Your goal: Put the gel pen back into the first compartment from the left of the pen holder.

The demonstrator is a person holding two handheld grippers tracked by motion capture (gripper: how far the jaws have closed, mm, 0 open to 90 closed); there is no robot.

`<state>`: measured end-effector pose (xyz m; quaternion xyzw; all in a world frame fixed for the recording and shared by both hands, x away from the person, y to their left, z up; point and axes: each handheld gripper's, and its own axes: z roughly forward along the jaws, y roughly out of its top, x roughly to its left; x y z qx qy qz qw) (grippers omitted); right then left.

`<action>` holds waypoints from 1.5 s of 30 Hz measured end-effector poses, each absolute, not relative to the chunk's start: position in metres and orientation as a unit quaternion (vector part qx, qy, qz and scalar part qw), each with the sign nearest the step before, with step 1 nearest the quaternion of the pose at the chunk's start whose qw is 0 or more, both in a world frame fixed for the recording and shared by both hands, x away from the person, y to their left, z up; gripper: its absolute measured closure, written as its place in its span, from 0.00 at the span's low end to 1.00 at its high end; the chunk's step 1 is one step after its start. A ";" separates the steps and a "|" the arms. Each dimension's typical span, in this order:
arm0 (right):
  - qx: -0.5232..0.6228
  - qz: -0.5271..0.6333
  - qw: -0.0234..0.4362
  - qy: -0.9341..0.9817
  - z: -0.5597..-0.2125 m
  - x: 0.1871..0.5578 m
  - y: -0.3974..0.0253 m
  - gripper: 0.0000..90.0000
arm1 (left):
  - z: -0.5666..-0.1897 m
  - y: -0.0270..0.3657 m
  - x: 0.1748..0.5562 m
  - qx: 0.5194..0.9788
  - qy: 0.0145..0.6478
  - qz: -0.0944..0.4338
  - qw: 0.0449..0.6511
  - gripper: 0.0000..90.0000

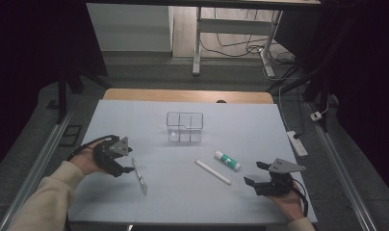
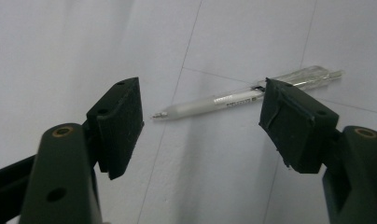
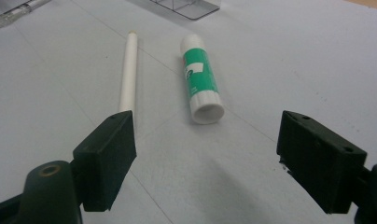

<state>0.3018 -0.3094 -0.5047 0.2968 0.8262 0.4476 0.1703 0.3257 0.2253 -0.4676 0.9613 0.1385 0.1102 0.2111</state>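
Table point(image 1: 115, 192): pen point(image 1: 140, 177), stick point(image 1: 213, 172), glue point(image 1: 227, 160), box point(image 1: 184, 127)

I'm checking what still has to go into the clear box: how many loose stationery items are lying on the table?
3. The pen lies by the left gripper; the white stick lies mid-table; the glue stick lies just right of it, ahead of the right gripper. The clear box looks empty.

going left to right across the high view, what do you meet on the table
left gripper → pen → clear divided box → white stick → glue stick → right gripper
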 end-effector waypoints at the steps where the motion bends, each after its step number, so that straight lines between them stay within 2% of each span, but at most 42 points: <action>1: 0.297 0.447 0.170 0.826 -0.505 0.302 -0.309 0.21 | -0.469 0.225 0.328 0.962 0.139 0.107 0.208 0.33; 9: 0.290 0.444 0.171 0.830 -0.503 0.303 -0.306 0.21 | -0.477 0.220 0.335 0.971 0.120 0.091 0.186 0.34; 32: 0.284 0.436 0.173 0.836 -0.504 0.302 -0.304 0.21 | -0.487 0.209 0.346 0.984 0.026 0.099 0.147 0.37; 45: 0.285 0.438 0.175 0.835 -0.502 0.299 -0.306 0.22 | -0.488 0.206 0.349 0.988 0.014 0.088 0.128 0.39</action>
